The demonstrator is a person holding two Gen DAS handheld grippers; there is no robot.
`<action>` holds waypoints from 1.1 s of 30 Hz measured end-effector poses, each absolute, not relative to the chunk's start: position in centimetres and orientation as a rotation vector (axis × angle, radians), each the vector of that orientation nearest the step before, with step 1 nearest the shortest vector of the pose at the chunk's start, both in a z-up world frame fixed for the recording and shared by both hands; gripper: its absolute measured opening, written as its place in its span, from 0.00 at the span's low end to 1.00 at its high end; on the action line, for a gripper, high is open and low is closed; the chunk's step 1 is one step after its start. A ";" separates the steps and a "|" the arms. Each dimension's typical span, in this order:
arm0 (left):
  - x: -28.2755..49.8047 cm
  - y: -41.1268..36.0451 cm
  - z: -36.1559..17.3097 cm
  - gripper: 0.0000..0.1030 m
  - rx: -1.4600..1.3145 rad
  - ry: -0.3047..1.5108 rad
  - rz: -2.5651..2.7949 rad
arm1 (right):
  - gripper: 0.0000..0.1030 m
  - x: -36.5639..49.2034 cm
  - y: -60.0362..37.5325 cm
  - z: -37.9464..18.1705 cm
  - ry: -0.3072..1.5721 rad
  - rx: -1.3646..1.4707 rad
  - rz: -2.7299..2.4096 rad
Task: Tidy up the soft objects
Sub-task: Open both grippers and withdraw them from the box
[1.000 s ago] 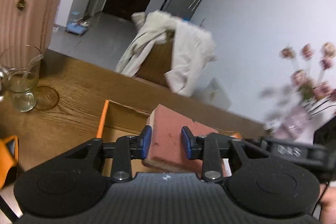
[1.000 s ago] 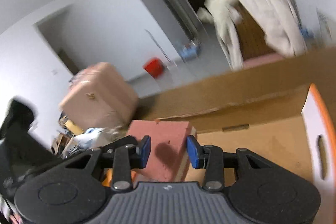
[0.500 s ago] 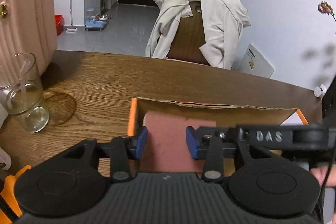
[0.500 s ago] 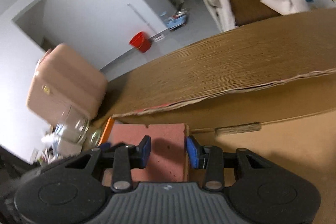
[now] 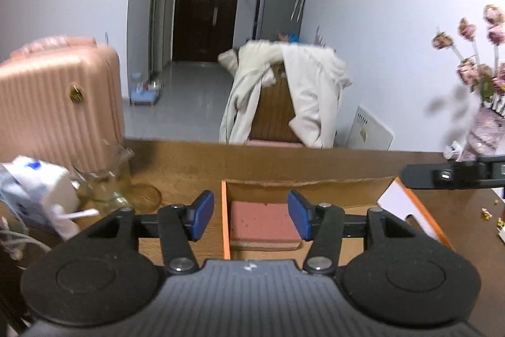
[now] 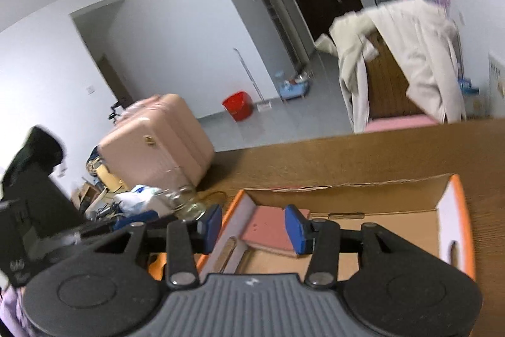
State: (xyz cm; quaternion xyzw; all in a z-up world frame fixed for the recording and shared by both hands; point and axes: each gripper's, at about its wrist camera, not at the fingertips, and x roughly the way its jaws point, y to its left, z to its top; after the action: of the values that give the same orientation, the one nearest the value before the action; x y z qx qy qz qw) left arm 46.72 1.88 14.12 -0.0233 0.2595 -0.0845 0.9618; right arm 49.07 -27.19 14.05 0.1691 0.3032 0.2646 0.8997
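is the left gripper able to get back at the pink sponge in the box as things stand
Probably yes. The pink sponge lies flat in the open cardboard box, at its left wall, uncovered. The left gripper, its jaws just opened, is lined up above it with nothing between them.

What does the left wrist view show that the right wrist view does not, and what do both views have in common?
Only the left wrist view shows the dried flowers in a vase. Only the right wrist view shows the red bucket on the floor. Both show the pink sponge block lying in the cardboard box on the wooden table, the pink suitcase, the glass, and the coat-draped chair. Each gripper, left and right, has just been opening, nothing between the pads.
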 end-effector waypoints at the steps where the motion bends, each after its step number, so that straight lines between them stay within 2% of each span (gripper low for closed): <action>1: 45.4 2.1 14.9 0.60 -0.048 0.500 -0.166 | 0.49 47.4 -27.8 14.8 0.609 0.340 0.558; 6: 39.1 2.4 16.9 0.65 -0.038 0.427 -0.166 | 0.53 39.9 -29.1 17.1 0.545 0.267 0.557; 8: 35.9 2.5 17.0 0.72 -0.019 0.389 -0.156 | 0.63 36.9 -29.0 17.2 0.516 0.202 0.549; 11: 30.8 2.3 16.7 0.73 0.009 0.329 -0.155 | 0.68 32.0 -28.6 17.2 0.454 0.093 0.527; 19: 19.9 2.1 14.4 0.86 0.017 0.251 -0.168 | 0.84 20.1 -26.3 15.0 0.313 -0.125 0.481; 24: 14.0 1.8 12.1 0.91 0.020 0.228 -0.178 | 0.86 14.9 -25.4 12.6 0.256 -0.188 0.443; 33: 9.0 1.0 8.2 0.94 0.018 0.269 -0.205 | 0.92 10.5 -26.4 5.7 0.341 -0.018 0.377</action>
State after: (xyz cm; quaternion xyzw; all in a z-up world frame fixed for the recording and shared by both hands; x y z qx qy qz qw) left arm 9.05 0.95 8.17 0.0090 0.1337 -0.1021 0.9857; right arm 10.54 -26.35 5.73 -0.0089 0.1689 0.1865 0.9678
